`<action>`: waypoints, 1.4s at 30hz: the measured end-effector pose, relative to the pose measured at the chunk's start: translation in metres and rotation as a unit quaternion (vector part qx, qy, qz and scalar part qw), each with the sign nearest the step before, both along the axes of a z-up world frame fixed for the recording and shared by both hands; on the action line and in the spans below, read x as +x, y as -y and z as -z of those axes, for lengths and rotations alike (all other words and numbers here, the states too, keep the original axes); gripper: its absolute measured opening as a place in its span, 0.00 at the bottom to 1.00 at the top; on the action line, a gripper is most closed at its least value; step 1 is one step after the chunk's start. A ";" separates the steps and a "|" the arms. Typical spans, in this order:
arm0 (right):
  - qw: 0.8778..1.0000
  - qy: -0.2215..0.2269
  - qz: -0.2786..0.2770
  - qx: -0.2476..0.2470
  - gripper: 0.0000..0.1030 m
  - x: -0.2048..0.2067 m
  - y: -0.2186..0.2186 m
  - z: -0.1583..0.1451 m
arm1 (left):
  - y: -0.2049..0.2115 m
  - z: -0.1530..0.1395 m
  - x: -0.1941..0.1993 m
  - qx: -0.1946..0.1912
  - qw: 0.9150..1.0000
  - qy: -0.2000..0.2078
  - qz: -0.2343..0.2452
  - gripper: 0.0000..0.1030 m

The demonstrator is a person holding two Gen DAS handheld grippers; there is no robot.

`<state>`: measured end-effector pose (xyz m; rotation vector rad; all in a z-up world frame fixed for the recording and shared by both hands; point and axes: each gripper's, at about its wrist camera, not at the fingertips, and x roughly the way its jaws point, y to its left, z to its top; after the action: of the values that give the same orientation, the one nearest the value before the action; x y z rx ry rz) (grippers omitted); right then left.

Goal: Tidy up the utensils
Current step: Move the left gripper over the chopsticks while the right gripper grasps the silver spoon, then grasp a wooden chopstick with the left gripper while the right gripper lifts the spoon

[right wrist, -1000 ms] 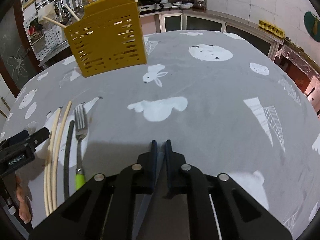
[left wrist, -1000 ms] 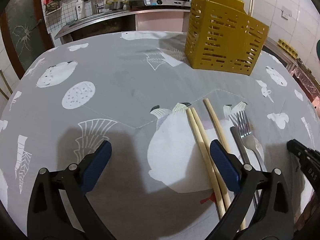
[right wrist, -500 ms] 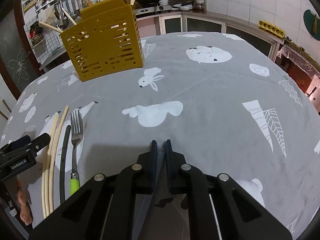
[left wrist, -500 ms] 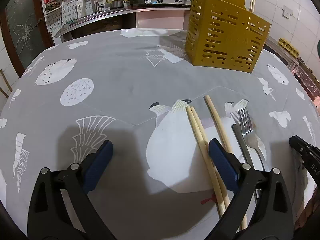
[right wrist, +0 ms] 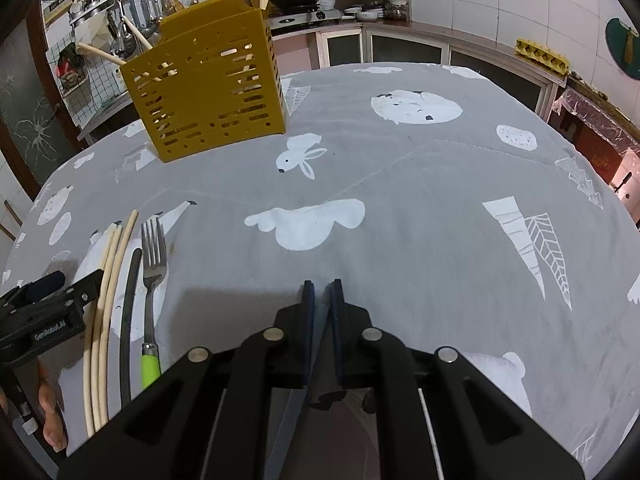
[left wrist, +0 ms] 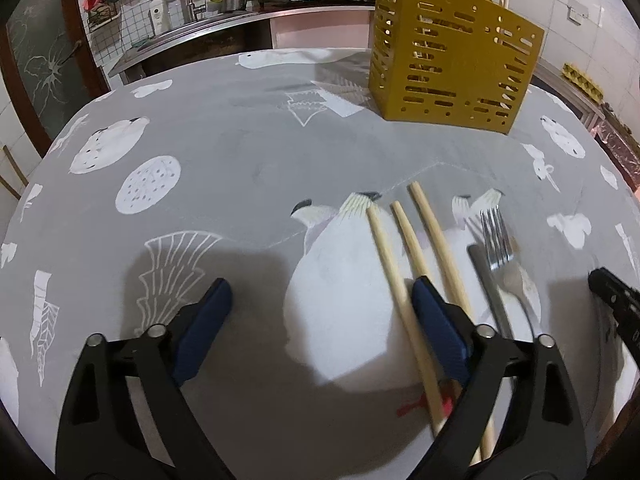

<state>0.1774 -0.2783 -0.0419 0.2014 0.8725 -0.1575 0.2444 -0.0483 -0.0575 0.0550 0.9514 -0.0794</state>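
A yellow slotted utensil holder (left wrist: 452,60) stands at the far side of the table, with chopsticks sticking out; it also shows in the right wrist view (right wrist: 208,92). Three wooden chopsticks (left wrist: 400,280), a black chopstick (right wrist: 127,316) and a green-handled fork (right wrist: 152,276) lie side by side on the grey cloth. My left gripper (left wrist: 320,300) is open, its right finger (left wrist: 438,320) over the wooden chopsticks. My right gripper (right wrist: 322,296) is shut and empty, to the right of the fork.
The table carries a grey cloth (right wrist: 400,184) with white prints. A kitchen counter with sink and stove (left wrist: 240,4) lies behind the table. The left gripper's body (right wrist: 44,316) shows at the right wrist view's left edge.
My left gripper has lowered and moved slightly forward, bringing the chopsticks closer to its right finger. The right gripper has pulled back slightly and stays shut.
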 end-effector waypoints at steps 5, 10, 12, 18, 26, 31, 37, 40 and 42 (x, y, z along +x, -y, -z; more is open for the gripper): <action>1.000 -0.021 0.014 0.007 0.08 0.008 0.000 -0.003 | 0.011 -0.004 0.012 -0.010 1.000 -0.010 0.004 0.61; 0.999 -0.032 0.021 0.017 0.04 0.017 0.003 -0.002 | 0.014 -0.007 0.023 -0.021 0.999 -0.025 0.004 0.39; 0.999 -0.031 0.022 0.019 0.01 0.018 0.003 -0.002 | 0.015 -0.009 0.026 -0.027 0.999 -0.030 0.006 0.23; 0.999 -0.019 0.021 0.022 0.00 0.014 0.002 -0.005 | 0.018 -0.009 0.027 -0.041 0.998 -0.032 0.019 0.07; 0.999 0.019 0.014 0.026 0.00 0.008 0.001 -0.022 | 0.010 -0.027 0.018 -0.066 0.998 0.004 0.022 0.06; 0.997 0.064 0.005 0.033 0.00 0.002 0.002 -0.041 | 0.008 -0.057 0.004 -0.069 0.996 0.056 0.032 0.05; 0.994 0.107 -0.006 0.027 0.00 -0.004 0.001 -0.066 | 0.004 -0.095 -0.018 -0.067 0.988 0.130 0.047 0.04; 0.996 0.082 -0.023 0.029 0.00 -0.002 0.000 -0.064 | 0.004 -0.102 -0.024 -0.057 0.987 0.143 0.056 0.04; 0.997 0.069 -0.025 0.026 0.02 -0.003 0.000 -0.056 | 0.003 -0.102 -0.023 -0.058 0.987 0.139 0.056 0.04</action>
<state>0.1747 -0.2780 0.0142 0.2367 0.7449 -0.0730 0.2213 -0.0511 0.0440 0.0124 0.6637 -0.2252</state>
